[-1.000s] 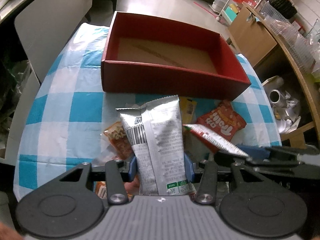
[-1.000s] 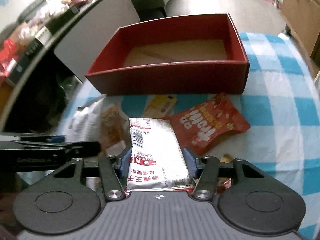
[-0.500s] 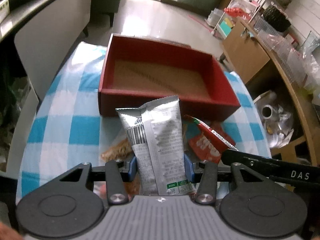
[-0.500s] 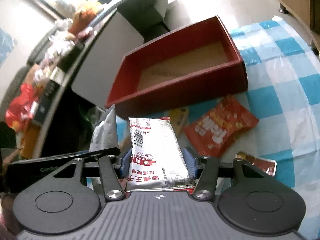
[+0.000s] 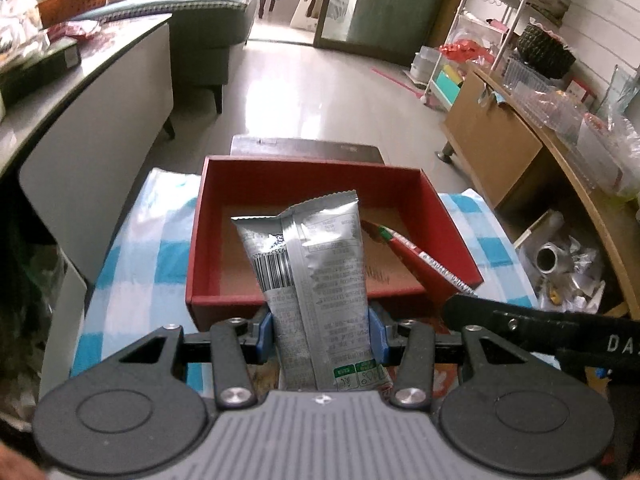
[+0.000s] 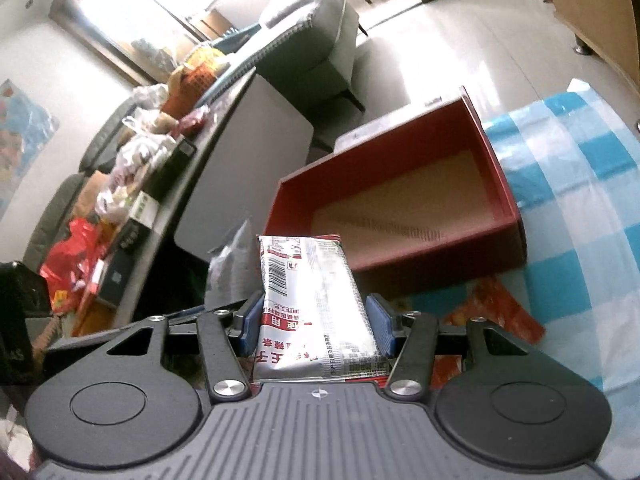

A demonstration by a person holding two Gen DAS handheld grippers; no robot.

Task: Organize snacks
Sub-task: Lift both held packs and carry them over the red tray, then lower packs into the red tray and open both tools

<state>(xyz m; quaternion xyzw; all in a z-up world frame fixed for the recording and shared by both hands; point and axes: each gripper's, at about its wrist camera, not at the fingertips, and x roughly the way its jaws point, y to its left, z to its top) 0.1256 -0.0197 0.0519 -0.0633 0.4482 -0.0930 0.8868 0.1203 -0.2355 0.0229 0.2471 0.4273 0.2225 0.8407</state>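
Both packets have come up off the tabletop since a second ago, and the box now sits lower and closer under them in each view. My left tool [image 5: 320, 332] is clamped tight on a silver pouch [image 5: 312, 264], its blue pads [image 5: 264, 334] pressing both edges; the pouch stands upright in front of the camera, its top over the red box [image 5: 452, 236]. My right tool [image 6: 314, 324] is closed on a flat silver packet [image 6: 316, 300] with red print, pads against its long sides, barcode end pointing toward the box [image 6: 400, 256]. That box is open, its brown floor bare, and it rests on the blue-and-white checked cloth [image 6: 580, 184]. In the left view the right tool [image 5: 540, 328] shows as a black bar at the lower right, with its packet [image 5: 420, 260] jutting edge-on over the near right corner of the box. A red snack bag [image 6: 496, 312] lies on the cloth just in front of the box, beside the right tool.
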